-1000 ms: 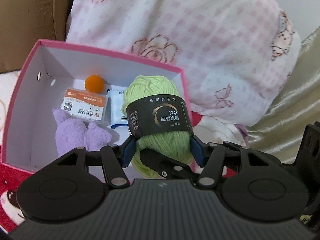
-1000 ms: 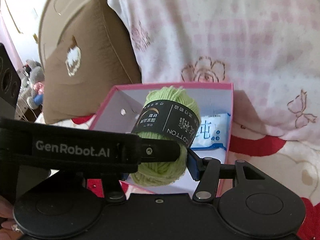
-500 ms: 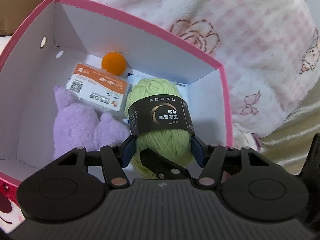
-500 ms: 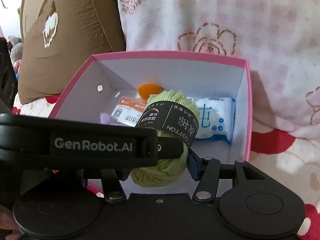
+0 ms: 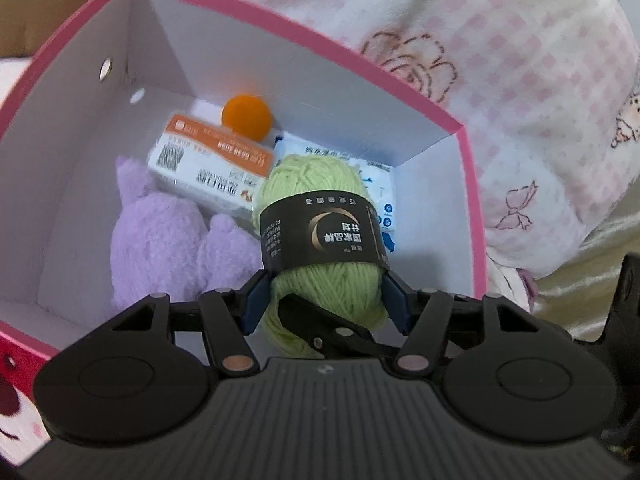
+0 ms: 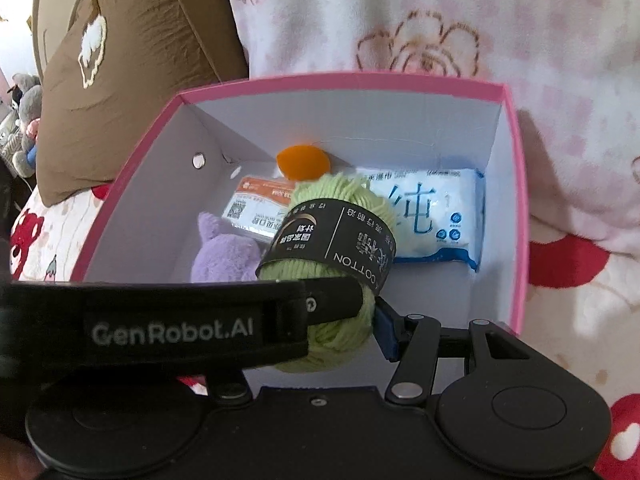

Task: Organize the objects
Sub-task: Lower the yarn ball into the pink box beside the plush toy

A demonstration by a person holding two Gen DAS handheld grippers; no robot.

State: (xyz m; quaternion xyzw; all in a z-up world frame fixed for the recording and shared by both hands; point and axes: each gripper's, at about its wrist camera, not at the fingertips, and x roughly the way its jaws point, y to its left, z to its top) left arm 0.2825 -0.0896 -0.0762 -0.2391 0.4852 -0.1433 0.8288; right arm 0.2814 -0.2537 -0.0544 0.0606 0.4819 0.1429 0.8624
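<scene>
Both my grippers have sunk, so the yarn (image 5: 320,236) that sat above the box (image 5: 280,36) rim a second ago now hangs inside it. My left gripper (image 5: 323,307) and right gripper (image 6: 340,320) each clamp its lower end. Below lie the plush (image 5: 160,240) at nine o'clock, the card (image 5: 208,168) at eleven, the ball (image 5: 246,117) at twelve. Letting go looks next.

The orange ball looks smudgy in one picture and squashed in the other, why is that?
In the left wrist view the orange ball and the card beside it are smeared by motion blur, while the green yarn stays sharp. In the right wrist view the ball only looks squashed because the yarn hides its lower part, and the fisheye lens bends the pink box rim.
</scene>
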